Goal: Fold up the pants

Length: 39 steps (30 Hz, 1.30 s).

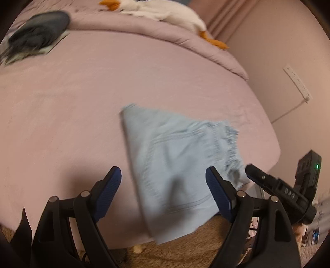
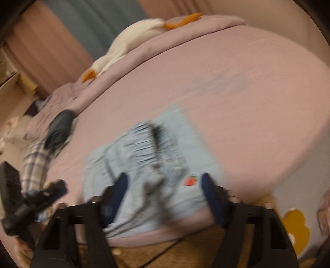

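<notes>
Left wrist view: light blue pants (image 1: 175, 165) lie at the near edge of the pink bed (image 1: 82, 103), one corner hanging over the edge above the brown floor. They read as a compact slab, already doubled at least once by the look of it; gathered waistband on the right side. Left gripper (image 1: 163, 185) is spread wide, jaws apart, holding nothing, and hovers over the near part of the pants. Right gripper (image 1: 268, 181) shows at the right, just beside the waistband; whether it is spread cannot be told from here. Dark clothing pile (image 1: 39, 33) far left, plush goose (image 1: 165, 12) on the duvet at the back.

Right wrist view: heavy motion blur. Same pants (image 2: 148, 165) near the bed edge, waistband bunched on top, small red logo (image 2: 190, 181) near the right finger. Right gripper (image 2: 164, 189) has its jaws wide apart, empty. Left gripper (image 2: 41, 195) at the lower left, blurred.

Progress judgement: partly folded, still crooked and overhanging. Likely left: another fold and squaring up.
</notes>
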Tool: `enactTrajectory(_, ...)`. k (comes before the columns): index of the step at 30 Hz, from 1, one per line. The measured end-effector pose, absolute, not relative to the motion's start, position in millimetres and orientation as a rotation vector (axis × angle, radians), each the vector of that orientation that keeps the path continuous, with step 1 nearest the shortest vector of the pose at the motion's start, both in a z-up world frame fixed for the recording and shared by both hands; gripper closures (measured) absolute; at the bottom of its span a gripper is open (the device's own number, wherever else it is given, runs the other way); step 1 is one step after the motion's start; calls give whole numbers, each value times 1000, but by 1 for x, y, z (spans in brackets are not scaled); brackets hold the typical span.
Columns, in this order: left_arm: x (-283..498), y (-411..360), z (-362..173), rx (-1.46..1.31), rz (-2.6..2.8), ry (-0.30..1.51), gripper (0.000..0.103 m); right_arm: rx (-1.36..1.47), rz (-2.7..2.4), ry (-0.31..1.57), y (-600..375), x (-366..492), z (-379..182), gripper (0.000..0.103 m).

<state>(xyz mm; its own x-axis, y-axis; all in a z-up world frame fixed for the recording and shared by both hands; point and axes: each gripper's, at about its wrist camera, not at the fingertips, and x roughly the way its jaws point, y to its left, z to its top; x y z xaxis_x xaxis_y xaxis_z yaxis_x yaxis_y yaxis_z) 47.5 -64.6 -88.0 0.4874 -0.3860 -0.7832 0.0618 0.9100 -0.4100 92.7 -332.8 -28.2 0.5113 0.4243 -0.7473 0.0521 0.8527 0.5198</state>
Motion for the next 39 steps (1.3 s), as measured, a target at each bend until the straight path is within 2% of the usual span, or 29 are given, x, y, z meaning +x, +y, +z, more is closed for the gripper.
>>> enactTrajectory(1,44,-61,-92,-358,-270,1040,20,536,266,1045,-325,102,-37,47)
enactTrajectory(2,43,-59,-95,-365,-267,1049,20,531,272,1063,-320,106,-42,54)
enactTrajectory(3,42,-57,-98,-368,-265,1055,20,482,231,1094,-314,113,-49,77)
enactTrajectory(4,39,-55,-98,-366,-261,1058,20,451,213,1086,-311,114,-48,79)
enactTrajectory(10,37,-57,-112,-329,-244,1090,20,437,163,979,-329,104,-11,81)
enactTrajectory(14,41,-66,-130,-303,-241,1143,20,380,122,1084,-326,113,-47,81)
enactTrajectory(16,41,-68,-134,-306,-246,1154,20,389,113,1100,-330,113,-59,75)
enactTrajectory(18,41,-68,-135,-304,-248,1153,20,419,99,1091,-339,113,-54,51)
enactTrajectory(20,42,-66,-135,-309,-250,1156,20,434,126,1082,-346,117,-52,45)
enactTrajectory(24,44,-67,-134,-315,-253,1152,20,511,232,1129,-345,132,-65,45)
enactTrajectory(28,47,-64,-134,-322,-256,1145,20,528,282,1155,-319,143,-84,45)
enactTrajectory(29,48,-62,-131,-324,-255,1136,21,505,272,1146,-317,143,-81,56)
enactTrajectory(30,50,-60,-126,-325,-257,1124,23,497,268,1138,-317,141,-77,71)
enactTrajectory(31,53,-58,-121,-327,-261,1111,24,524,268,1118,-319,140,-69,75)
enactTrajectory(36,79,-56,-96,-332,-264,1016,25,459,185,931,-332,125,-9,78)
enactTrajectory(38,96,-61,-98,-324,-252,1019,29,373,94,906,-337,118,-4,78)
enactTrajectory(39,106,-65,-102,-326,-254,1028,34,363,75,932,-341,119,-13,78)
